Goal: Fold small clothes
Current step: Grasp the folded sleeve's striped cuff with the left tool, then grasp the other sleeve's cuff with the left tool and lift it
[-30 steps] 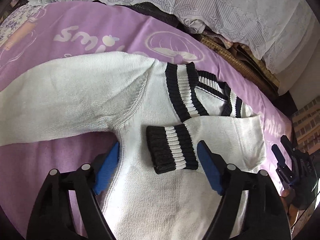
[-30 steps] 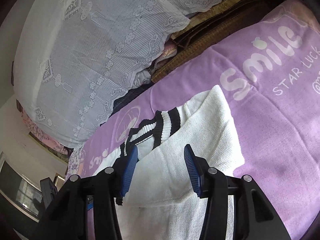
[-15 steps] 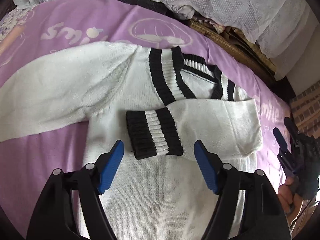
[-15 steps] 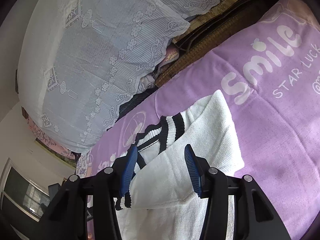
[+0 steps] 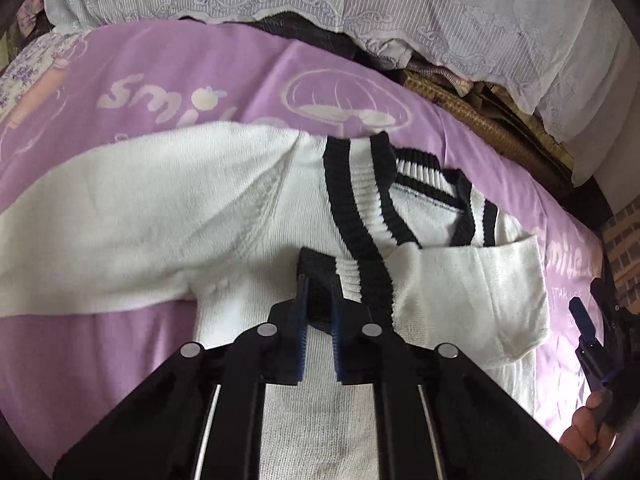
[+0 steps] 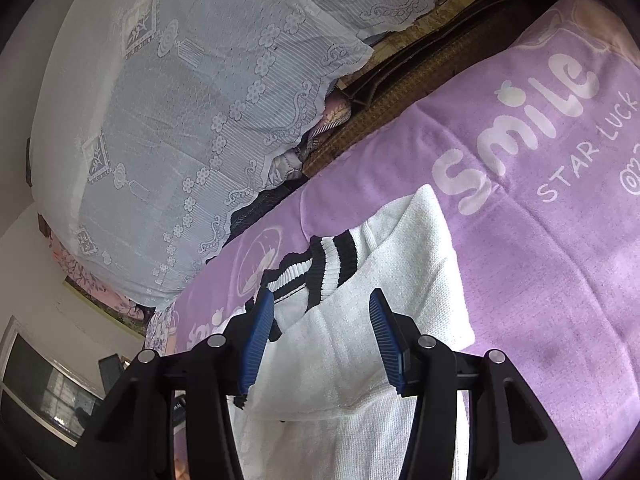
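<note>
The sweater (image 5: 248, 216) lies flat on the blanket (image 5: 200, 64). One sleeve (image 5: 472, 280) is folded across its chest; the other extends left. Lace cloth (image 5: 440, 8) lies behind the blanket.

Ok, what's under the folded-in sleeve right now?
The folded sleeve lies across the sweater's white chest. The left hand-held gripper is pinching the striped cuff. Whatever sits beneath the sleeve is covered.

Count: 1 white sweater (image 5: 248, 216); 2 striped cuffs, 1 visible (image 5: 352, 280); 1 purple blanket (image 5: 192, 64); 2 tools, left tool (image 5: 319, 312), right tool (image 6: 320, 320).
</note>
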`<action>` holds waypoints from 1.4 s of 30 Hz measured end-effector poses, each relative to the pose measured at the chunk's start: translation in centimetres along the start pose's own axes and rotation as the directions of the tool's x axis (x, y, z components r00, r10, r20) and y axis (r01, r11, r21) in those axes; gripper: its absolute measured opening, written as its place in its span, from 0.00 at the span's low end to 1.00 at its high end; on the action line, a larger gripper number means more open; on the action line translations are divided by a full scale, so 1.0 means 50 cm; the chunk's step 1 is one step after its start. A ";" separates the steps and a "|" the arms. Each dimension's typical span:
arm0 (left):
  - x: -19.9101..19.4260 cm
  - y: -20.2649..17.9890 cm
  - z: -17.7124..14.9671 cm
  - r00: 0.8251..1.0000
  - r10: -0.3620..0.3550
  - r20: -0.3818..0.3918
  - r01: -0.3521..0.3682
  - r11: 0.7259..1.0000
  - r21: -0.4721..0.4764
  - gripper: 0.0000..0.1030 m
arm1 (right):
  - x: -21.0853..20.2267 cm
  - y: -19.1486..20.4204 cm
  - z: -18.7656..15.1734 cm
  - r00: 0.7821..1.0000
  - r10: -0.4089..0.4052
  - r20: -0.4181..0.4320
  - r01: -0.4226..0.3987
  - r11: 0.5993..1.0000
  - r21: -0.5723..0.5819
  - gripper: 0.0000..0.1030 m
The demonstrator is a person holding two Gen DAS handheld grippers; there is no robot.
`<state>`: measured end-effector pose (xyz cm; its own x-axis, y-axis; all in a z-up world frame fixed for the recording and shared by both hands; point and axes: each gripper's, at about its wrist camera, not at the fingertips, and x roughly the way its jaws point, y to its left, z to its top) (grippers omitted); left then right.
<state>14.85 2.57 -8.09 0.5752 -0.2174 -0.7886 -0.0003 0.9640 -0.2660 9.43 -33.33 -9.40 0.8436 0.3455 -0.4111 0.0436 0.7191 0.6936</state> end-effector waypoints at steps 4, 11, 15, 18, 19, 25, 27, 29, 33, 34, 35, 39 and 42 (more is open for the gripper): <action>0.006 -0.007 -0.010 0.997 0.070 0.035 -0.071 0.997 0.038 0.07 | 0.016 -0.005 -0.007 1.000 -0.021 -0.020 0.021 1.000 -0.009 0.48; 0.027 0.026 -0.060 0.989 0.149 -0.006 -0.148 0.989 0.022 0.00 | 0.093 -0.085 -0.030 0.960 -0.228 -0.162 0.231 0.973 -0.002 0.02; -0.026 -0.010 -0.041 0.990 0.121 0.069 -0.126 0.990 0.058 0.06 | 0.068 -0.106 -0.015 0.975 -0.172 -0.139 0.185 0.978 0.092 0.08; -0.027 -0.060 -0.027 0.995 0.070 0.066 -0.077 0.989 0.122 0.25 | 0.062 -0.077 0.003 0.985 -0.135 -0.104 0.143 0.987 0.077 0.08; -0.018 -0.075 -0.023 0.995 0.073 0.065 -0.081 0.987 0.136 0.29 | 0.068 -0.061 0.012 0.987 -0.125 -0.105 0.132 0.990 0.056 0.08; 0.093 -0.086 -0.024 0.996 0.088 -0.015 -0.085 0.986 0.146 0.38 | 0.161 -0.047 0.057 0.965 -0.231 -0.126 0.224 0.972 -0.067 0.21; 0.092 -0.091 -0.030 0.996 0.090 0.017 -0.092 0.977 0.191 0.39 | 0.191 -0.082 0.043 0.955 -0.260 -0.143 0.250 0.965 -0.079 0.11; 0.091 -0.093 -0.033 0.995 0.090 0.031 -0.095 0.976 0.197 0.39 | 0.189 -0.096 0.044 0.962 -0.236 -0.137 0.230 0.972 -0.058 0.10; 0.050 -0.086 -0.038 0.997 0.008 0.072 -0.021 0.984 0.178 0.39 | 0.144 -0.058 0.034 0.966 -0.241 -0.088 0.231 0.966 -0.112 0.17; 0.038 -0.081 -0.039 0.997 -0.014 0.076 0.001 0.985 0.171 0.39 | 0.134 -0.046 0.027 0.970 -0.222 -0.099 0.210 0.970 -0.122 0.17; 0.030 -0.077 -0.040 0.997 -0.022 0.077 0.009 0.986 0.164 0.40 | 0.122 -0.036 0.019 0.973 -0.207 -0.105 0.194 0.973 -0.123 0.18; 0.065 -0.075 -0.055 1.000 0.006 -0.002 -0.005 0.983 0.183 0.46 | 0.090 -0.011 -0.033 0.965 -0.226 -0.133 0.201 0.964 -0.176 0.31; 0.062 -0.088 -0.067 0.999 0.048 0.026 -0.053 0.973 0.226 0.46 | 0.097 -0.035 -0.072 0.954 -0.249 -0.164 0.218 0.958 -0.187 0.28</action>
<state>13.87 -2.85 -11.21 0.5954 -0.1667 -0.7859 0.1540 0.9838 -0.0920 11.52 -30.73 -14.72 0.7063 0.2496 -0.6625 0.1253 0.8769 0.4640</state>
